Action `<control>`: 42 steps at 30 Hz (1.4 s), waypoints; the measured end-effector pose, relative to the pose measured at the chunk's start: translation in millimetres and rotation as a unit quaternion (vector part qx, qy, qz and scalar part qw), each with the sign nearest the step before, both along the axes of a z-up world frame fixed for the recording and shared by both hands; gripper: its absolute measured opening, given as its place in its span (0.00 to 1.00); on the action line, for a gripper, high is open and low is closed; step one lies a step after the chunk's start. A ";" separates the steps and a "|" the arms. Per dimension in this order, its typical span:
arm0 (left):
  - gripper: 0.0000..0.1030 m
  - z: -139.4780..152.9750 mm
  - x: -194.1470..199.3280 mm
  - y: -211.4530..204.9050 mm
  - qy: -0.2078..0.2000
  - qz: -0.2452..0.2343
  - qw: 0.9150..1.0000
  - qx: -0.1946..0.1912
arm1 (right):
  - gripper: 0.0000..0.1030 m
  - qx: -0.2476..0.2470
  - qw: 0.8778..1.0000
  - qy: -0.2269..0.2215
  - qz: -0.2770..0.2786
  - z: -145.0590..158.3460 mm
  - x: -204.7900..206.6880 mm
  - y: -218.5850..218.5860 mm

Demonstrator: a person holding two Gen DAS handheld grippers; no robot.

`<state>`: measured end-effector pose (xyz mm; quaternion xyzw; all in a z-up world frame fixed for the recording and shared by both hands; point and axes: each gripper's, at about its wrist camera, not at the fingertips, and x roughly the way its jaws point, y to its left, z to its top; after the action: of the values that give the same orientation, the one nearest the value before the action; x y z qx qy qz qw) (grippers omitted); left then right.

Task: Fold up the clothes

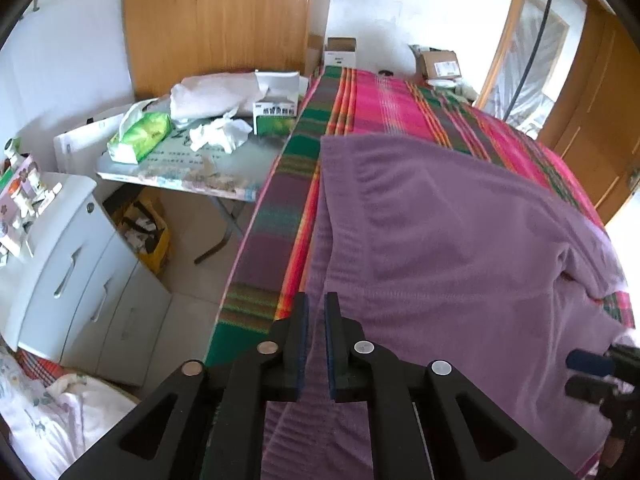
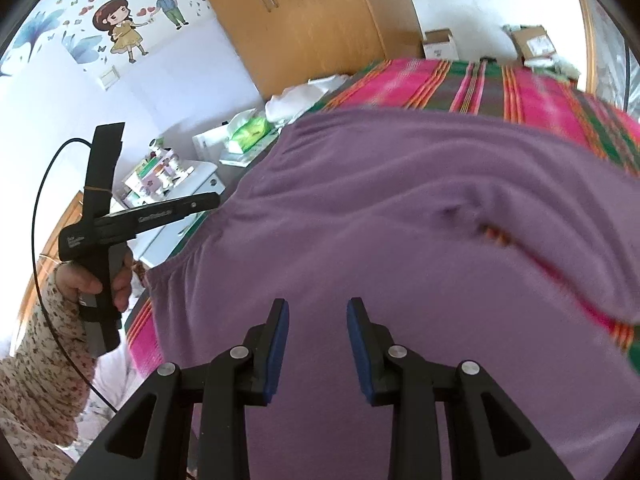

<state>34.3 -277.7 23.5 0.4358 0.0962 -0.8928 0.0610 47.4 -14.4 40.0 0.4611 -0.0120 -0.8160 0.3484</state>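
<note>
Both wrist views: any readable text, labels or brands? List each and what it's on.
None reads cleanly.
White print on the left gripper's body: blurred.
Box on the folding table: print too small.
Green tissue pack: no legible wording.
Shipping label on the cardboard box: too small.

**Bedroom in a home**

Bed under a pink, green and orange striped blanket [image 1: 400,100]. Beyond its far end, a tall wooden wardrobe [image 1: 216,20]. Left of the bed, a cluttered folding table [image 1: 176,168] and white bedside drawers [image 1: 80,264]. Cartoon couple wall sticker [image 2: 132,20] on the white wall.
</note>
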 end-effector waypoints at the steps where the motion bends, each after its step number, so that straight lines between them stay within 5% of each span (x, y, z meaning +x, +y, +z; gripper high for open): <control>1: 0.16 2.7 -1.0 -0.7 0.002 0.000 1.000 0.000 | 0.31 0.003 1.000 0.004 -0.002 1.6 -2.9 0.9; 14: 0.17 -2.9 -6.3 41.7 -0.021 -0.076 0.997 0.025 | 0.31 0.055 0.998 -0.004 -0.025 -21.5 -6.2 11.2; 19: 0.16 -13.4 -2.4 38.7 -0.036 -0.070 0.996 0.031 | 0.31 0.064 0.998 0.022 -0.017 -18.0 17.0 17.1; 22: 0.16 -12.1 4.5 39.1 -0.032 -0.068 0.997 0.034 | 0.31 0.084 0.993 0.051 -0.063 -12.6 26.3 47.7; 30: 0.16 -13.7 17.3 47.1 -0.027 -0.067 0.997 0.028 | 0.27 0.125 0.966 0.041 -0.221 -24.0 58.2 158.4; 39: 0.17 -10.8 26.2 55.8 -0.029 -0.063 0.997 0.032 | 0.28 0.139 0.939 0.046 -0.310 -23.4 116.4 236.4; 42: 0.17 -8.5 30.5 59.1 -0.027 -0.064 0.997 0.036 | 0.28 0.168 0.919 0.046 -0.355 -21.1 129.8 264.4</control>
<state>64.8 -218.6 15.0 0.4670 0.0980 -0.8788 -0.0097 177.1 250.0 18.9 0.4403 -0.0219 -0.8964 -0.0465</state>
